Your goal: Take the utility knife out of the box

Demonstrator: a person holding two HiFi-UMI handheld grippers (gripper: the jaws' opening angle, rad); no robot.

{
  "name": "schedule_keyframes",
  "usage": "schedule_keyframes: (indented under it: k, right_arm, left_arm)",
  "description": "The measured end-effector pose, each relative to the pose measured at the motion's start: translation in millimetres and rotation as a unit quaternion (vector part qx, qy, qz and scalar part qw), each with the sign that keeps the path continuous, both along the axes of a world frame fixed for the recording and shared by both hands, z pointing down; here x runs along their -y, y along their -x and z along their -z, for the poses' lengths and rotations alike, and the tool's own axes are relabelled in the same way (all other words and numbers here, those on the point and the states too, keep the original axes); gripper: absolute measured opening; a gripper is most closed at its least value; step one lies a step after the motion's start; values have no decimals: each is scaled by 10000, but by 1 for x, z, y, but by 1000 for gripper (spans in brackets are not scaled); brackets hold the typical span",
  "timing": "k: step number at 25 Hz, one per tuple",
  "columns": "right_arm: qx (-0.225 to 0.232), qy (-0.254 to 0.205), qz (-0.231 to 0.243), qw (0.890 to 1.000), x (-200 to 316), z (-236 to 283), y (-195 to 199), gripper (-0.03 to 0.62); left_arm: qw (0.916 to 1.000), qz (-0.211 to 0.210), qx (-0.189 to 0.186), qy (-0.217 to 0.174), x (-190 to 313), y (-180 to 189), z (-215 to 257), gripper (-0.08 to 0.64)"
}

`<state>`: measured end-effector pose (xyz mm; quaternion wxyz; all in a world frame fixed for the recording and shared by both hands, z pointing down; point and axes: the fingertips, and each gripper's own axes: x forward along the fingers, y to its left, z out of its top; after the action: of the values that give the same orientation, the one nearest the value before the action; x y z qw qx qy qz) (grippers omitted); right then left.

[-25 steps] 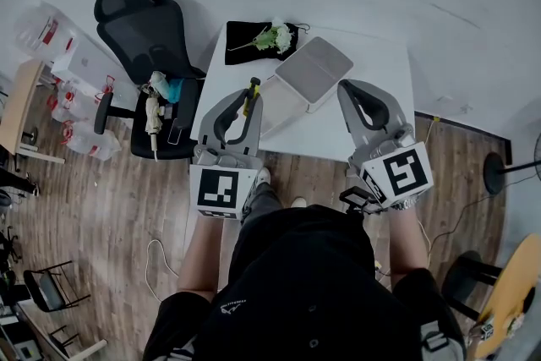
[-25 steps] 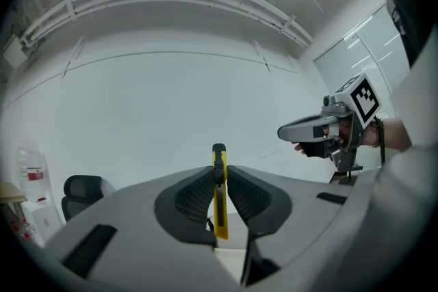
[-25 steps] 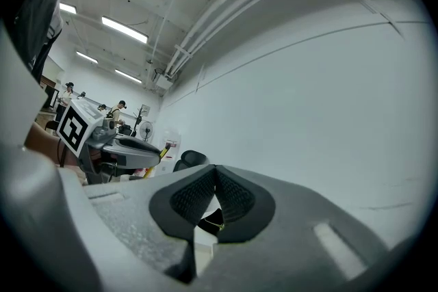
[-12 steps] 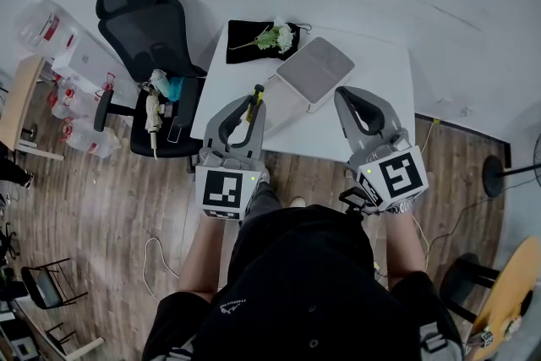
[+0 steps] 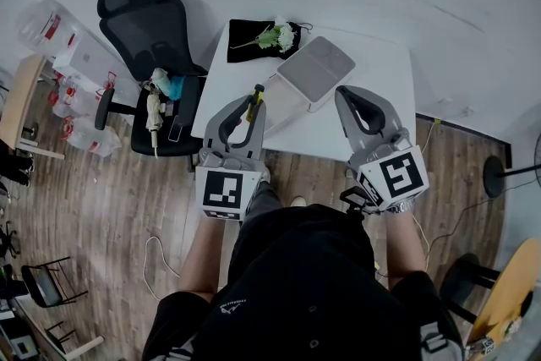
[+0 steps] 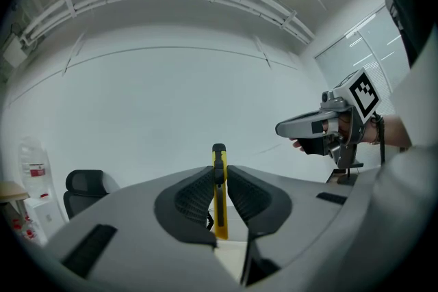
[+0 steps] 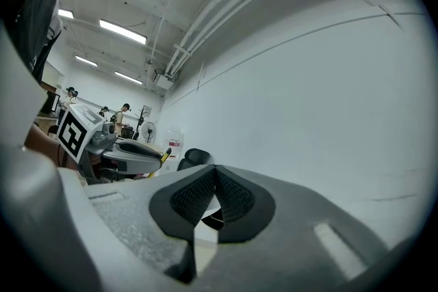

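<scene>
A yellow and black utility knife (image 6: 220,215) stands upright between the pads of my left gripper (image 6: 219,173), which is shut on it. In the head view the left gripper (image 5: 246,106) holds the knife (image 5: 253,95) over the left part of the white table (image 5: 380,110), just left of the pale grey box (image 5: 283,104) and its raised lid (image 5: 315,67). My right gripper (image 5: 347,95) hovers at the box's right side. Its pads meet with nothing between them (image 7: 214,171). From the right gripper view, the left gripper (image 7: 133,154) and the knife's tip (image 7: 165,155) show at the left.
A black cloth with a white flower (image 5: 262,40) lies at the table's far left corner. A black office chair (image 5: 148,34) with small items on its seat stands left of the table. Cables lie on the wooden floor (image 5: 110,207).
</scene>
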<state>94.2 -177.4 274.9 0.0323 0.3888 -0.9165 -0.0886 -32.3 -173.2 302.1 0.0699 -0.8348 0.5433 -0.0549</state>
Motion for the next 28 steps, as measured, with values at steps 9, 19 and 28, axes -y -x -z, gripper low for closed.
schedule_keyframes:
  k: [9, 19, 28]
  right_arm:
    - [-37, 22, 57, 10000, -1, -2, 1, 5]
    - [-65, 41, 122, 9999, 0, -5, 6, 5]
    - [-81, 61, 120, 9999, 3, -5, 5, 5]
  left_arm:
    - [10000, 0, 15, 22, -1, -2, -2, 61]
    - [10000, 40, -25, 18, -1, 3, -4, 61]
    - [10000, 64, -2, 62, 2, 5, -6, 61]
